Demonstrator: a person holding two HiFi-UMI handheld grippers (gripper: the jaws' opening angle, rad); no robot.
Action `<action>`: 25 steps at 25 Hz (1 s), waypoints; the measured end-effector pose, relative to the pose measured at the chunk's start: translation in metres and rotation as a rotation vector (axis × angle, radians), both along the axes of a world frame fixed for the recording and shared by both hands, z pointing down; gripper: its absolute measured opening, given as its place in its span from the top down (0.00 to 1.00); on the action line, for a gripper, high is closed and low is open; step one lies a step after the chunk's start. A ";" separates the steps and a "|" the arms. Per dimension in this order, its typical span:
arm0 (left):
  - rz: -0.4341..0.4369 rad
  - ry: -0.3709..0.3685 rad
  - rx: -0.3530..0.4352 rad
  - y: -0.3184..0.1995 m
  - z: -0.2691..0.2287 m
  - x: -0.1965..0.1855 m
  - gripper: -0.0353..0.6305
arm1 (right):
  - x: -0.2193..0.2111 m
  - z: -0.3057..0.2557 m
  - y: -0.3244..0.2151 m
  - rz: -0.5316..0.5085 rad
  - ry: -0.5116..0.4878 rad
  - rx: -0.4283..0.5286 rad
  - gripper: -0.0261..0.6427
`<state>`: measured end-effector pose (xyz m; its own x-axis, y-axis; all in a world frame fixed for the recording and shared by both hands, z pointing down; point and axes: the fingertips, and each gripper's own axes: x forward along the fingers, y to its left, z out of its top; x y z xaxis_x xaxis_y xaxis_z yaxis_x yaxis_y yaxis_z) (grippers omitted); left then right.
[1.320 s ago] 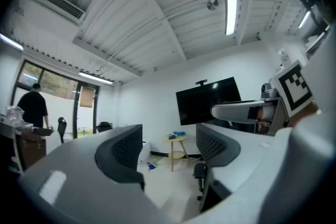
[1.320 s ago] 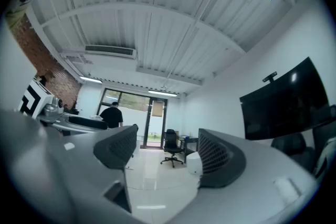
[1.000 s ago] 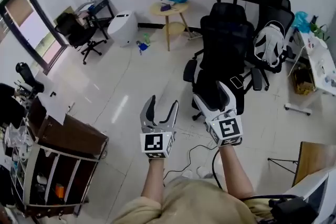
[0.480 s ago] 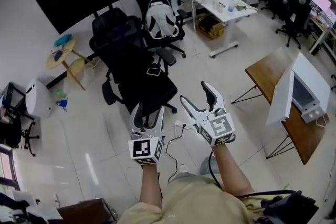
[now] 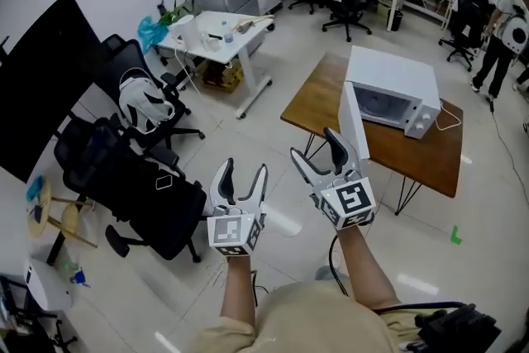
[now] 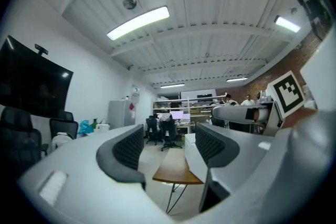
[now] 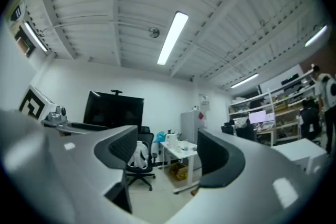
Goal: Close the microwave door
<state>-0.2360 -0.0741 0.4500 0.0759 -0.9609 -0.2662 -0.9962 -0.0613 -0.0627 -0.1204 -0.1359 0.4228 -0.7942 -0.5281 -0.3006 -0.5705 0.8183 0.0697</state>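
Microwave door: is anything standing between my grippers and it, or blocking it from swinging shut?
Nothing visible does. The door stands open off the microwave on the wooden table. Only bare floor shows between it and the right gripper and left gripper, both open and empty. Nothing pokes out of the microwave.

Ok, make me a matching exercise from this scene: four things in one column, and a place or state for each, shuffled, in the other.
1. microwave
2. microwave door
3. black office chair
4. left gripper

a. swung open
b. on the brown table
c. jaws apart, nothing between them
d. left of the table in the head view

Pairs: 1-b, 2-a, 3-d, 4-c.
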 end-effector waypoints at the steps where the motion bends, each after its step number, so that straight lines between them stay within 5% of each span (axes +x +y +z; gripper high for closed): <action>1: 0.037 -0.007 0.003 -0.016 -0.006 0.021 0.48 | 0.022 -0.005 -0.014 0.035 -0.012 0.000 0.44; 12: 0.311 -0.048 -0.078 -0.169 0.035 0.198 0.48 | 0.213 0.018 -0.140 0.282 -0.070 -0.043 0.45; 19: 0.442 0.019 -0.434 -0.239 0.120 0.235 0.47 | 0.260 0.036 -0.190 0.356 -0.106 -0.102 0.45; 25: 0.523 0.181 -0.684 -0.313 0.202 0.231 0.35 | 0.236 0.049 -0.250 0.347 -0.050 -0.120 0.45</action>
